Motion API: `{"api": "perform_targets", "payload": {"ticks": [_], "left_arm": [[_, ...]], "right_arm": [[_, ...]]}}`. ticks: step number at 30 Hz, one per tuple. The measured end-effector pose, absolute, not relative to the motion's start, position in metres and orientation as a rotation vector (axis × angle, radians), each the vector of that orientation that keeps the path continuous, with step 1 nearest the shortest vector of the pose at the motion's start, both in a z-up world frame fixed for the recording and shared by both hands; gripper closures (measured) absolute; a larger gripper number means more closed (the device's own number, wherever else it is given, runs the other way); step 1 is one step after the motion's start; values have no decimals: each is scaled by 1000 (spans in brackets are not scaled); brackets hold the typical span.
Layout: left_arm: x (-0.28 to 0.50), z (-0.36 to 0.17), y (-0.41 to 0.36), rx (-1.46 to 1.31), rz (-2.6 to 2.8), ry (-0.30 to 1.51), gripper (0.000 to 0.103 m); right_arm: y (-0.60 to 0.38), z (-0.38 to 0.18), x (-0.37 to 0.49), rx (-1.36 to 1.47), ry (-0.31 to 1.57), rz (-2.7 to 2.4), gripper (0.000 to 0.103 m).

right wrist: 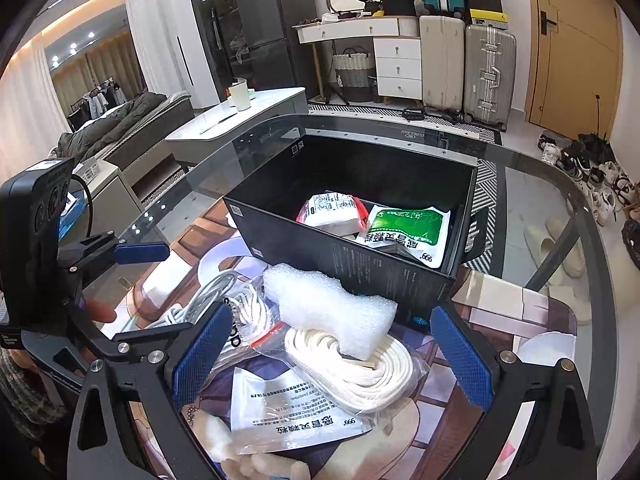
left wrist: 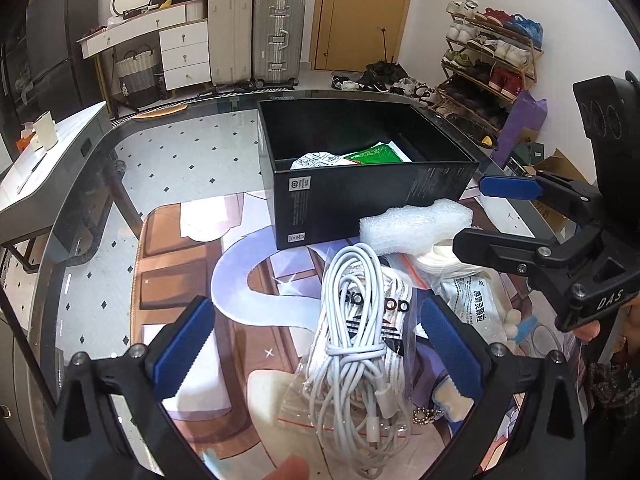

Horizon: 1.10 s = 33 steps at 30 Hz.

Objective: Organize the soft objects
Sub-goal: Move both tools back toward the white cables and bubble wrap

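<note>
My left gripper point(left wrist: 320, 344) is open, its blue pads on either side of a coiled white cable point(left wrist: 352, 340) lying on a clear bag. My right gripper point(right wrist: 334, 356) is also open, hovering over a white foam piece point(right wrist: 328, 304) that lies on a bagged white rope coil point(right wrist: 360, 368). A silver medicine packet point(right wrist: 296, 412) lies just in front of the coil. Behind the pile stands an open black box point(right wrist: 380, 264) holding a white packet point(right wrist: 332, 212) and a green packet point(right wrist: 404, 228). Each view shows the other gripper: the right gripper point(left wrist: 484, 216) and the left gripper point(right wrist: 176, 288).
Everything rests on a glass table point(left wrist: 168, 152) with a printed mat point(left wrist: 180, 280) under the pile. A cream plush with a ball chain point(left wrist: 452, 400) lies near me. A side table with a cup point(right wrist: 240, 96), suitcases point(left wrist: 256, 40) and a shoe rack point(left wrist: 488, 56) stand beyond the table.
</note>
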<state>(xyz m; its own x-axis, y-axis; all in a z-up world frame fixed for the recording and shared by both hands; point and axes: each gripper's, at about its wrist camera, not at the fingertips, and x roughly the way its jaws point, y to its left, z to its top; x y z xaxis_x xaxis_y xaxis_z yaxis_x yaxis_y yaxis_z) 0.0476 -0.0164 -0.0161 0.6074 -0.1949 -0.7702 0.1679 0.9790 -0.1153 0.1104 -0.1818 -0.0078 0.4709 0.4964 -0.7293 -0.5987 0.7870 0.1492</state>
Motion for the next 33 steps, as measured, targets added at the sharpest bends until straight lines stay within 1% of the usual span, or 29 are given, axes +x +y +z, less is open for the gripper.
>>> {"api": "perform_targets", "payload": {"ticks": [14,16,18,25,27,29,33], "left_arm": [[52,-27,-19,-29,-219,914,4],[52,-28,-20,-26,-221,920,5],[52,-29,-21,-23,-222,925,10],[51,-29,-22,-28,-229,934,14],[51,-30,-20,-30,-226,940,20],[52,-32,-19,-34,-221,948,20],[52,-35,-17,-43,-229,958,26]], "right_arm": [[-174,-24,124,-140,881,678,2],[-173,-26,125,-142,887,680,2],[-172,-28,125,-139,894,684,2],[-166,-30,124,-134,903,716,2],[-163,-30,122,-135,905,731,2],[-161,-31,120,-137,910,744,2],[-157,-31,116,-138,916,769,2]]}}
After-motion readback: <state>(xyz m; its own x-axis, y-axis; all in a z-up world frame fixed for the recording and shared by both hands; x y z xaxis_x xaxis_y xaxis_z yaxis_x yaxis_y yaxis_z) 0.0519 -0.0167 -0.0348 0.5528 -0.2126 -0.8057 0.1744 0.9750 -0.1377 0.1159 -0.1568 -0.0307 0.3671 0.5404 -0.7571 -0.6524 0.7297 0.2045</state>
